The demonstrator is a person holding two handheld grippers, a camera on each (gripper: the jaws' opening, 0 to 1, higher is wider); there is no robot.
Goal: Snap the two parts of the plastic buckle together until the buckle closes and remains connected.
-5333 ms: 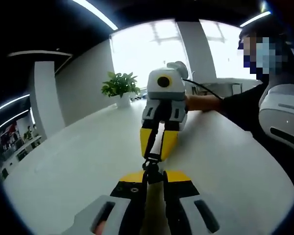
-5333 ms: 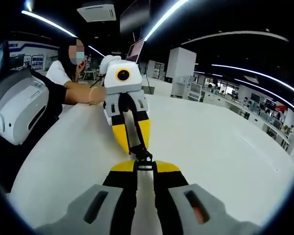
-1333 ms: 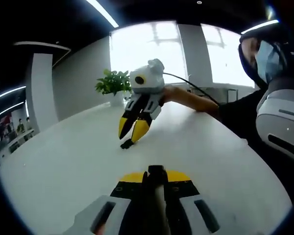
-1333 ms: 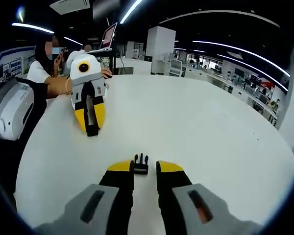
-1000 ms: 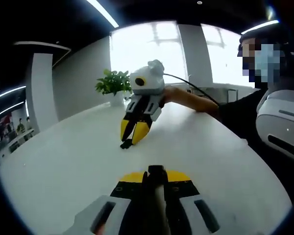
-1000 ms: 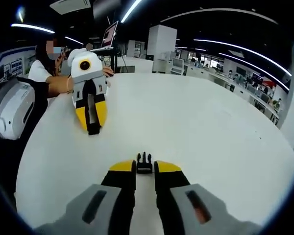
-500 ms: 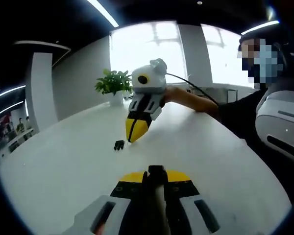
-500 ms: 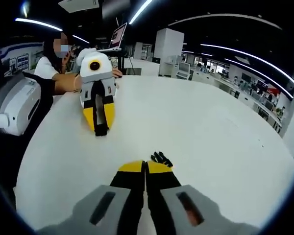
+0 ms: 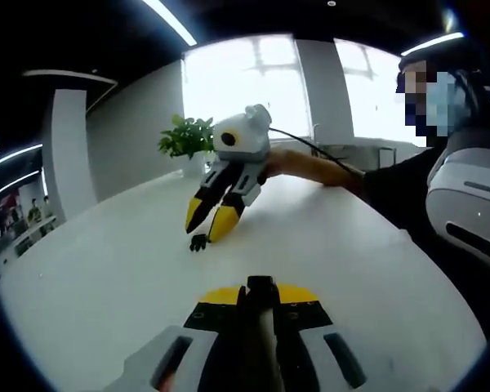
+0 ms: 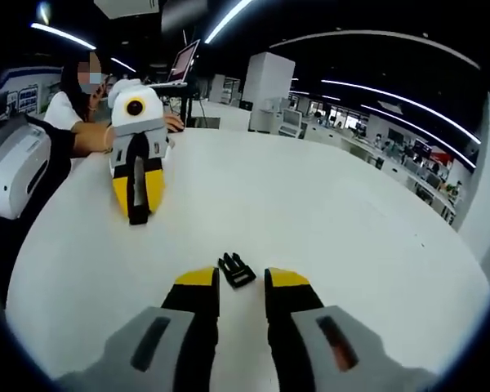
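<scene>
White table (image 10: 351,212), black buckle half (image 10: 237,269) loose before open right hand-held gripper (image 10: 242,279), left hand-held gripper (image 9: 260,287) seemingly clamping another piece.

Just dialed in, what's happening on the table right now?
A person is working two handheld grippers over a white table. The left gripper is shut on one black buckle part. The other buckle part lies loose on the table just ahead of the right gripper, whose yellow-tipped fingers stand open on either side. The two parts are not joined.

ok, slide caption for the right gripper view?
Right gripper open over a loose buckle part on the white table; left gripper holds the other.
</scene>
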